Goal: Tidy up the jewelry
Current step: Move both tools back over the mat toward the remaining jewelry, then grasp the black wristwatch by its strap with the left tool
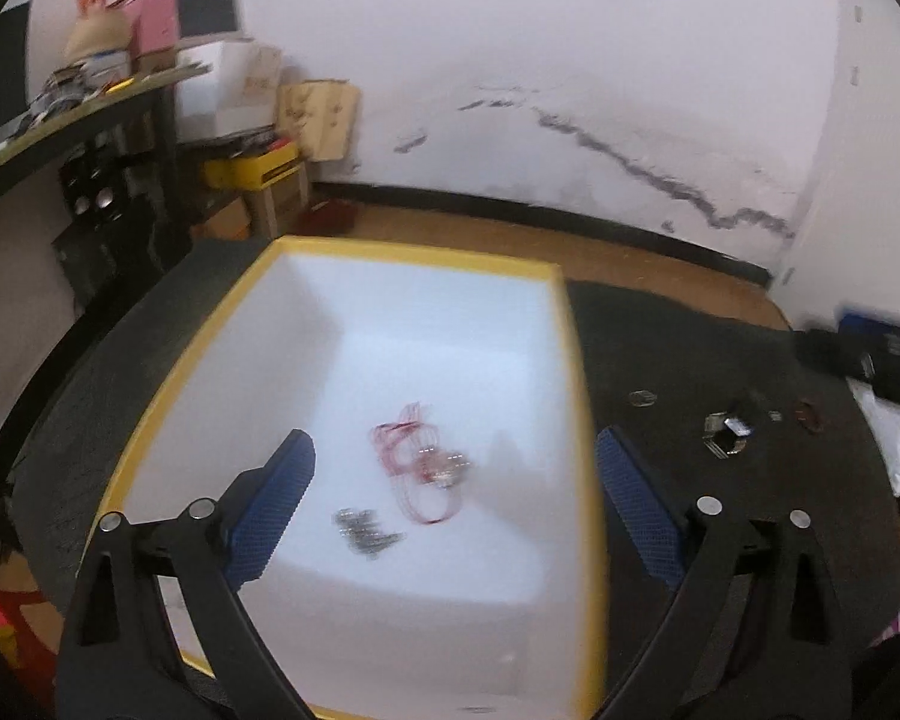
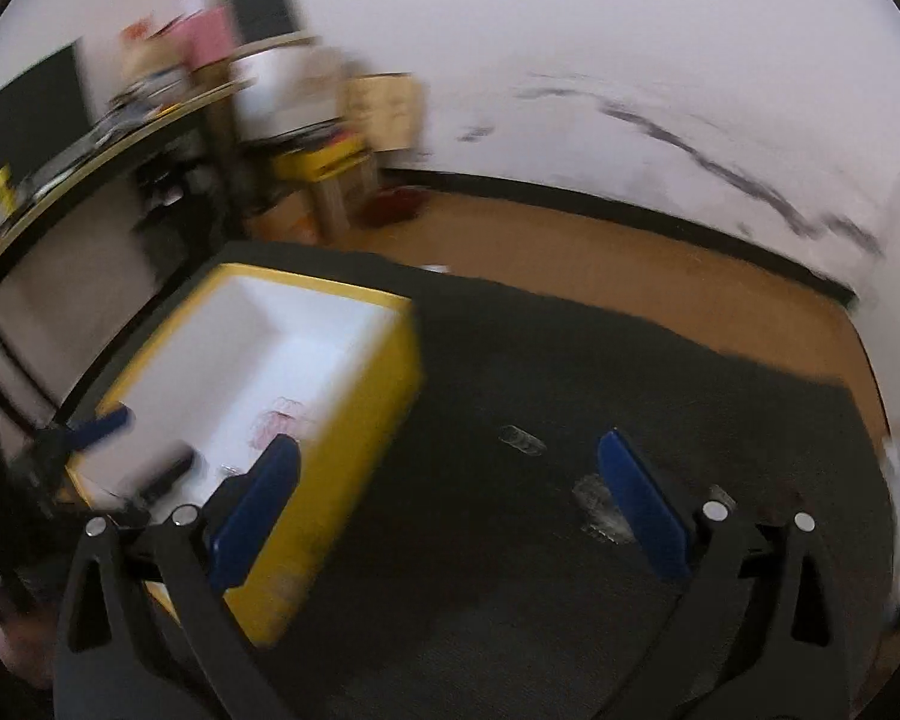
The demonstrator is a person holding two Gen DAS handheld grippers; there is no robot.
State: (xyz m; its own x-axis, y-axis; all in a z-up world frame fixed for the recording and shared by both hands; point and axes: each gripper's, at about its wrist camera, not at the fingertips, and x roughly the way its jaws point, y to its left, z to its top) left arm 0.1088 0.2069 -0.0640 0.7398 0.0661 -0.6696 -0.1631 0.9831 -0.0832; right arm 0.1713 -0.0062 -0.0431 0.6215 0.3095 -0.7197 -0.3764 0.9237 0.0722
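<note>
A yellow box (image 1: 414,252) with a white inside sits on the dark mat (image 1: 690,348). In it lie a red cord necklace (image 1: 417,456) and a small silver chain (image 1: 366,531). My left gripper (image 1: 456,450) hangs open over the box with nothing between its fingers. Right of the box on the mat are a silver ring (image 1: 642,399), a silver-and-black piece (image 1: 727,435) and a brown ring (image 1: 809,414). My right gripper (image 2: 450,450) stands wide open over the mat beside the box (image 2: 354,420), holding nothing. A blurred silver piece (image 2: 597,498) lies by its right finger, a clear ring (image 2: 522,439) beyond.
A shelf (image 1: 90,108) with boxes and clutter stands at the left against a white wall. Wooden floor (image 1: 510,234) runs behind the mat. A dark and blue object (image 1: 870,348) lies at the mat's right edge. Both views are motion-blurred.
</note>
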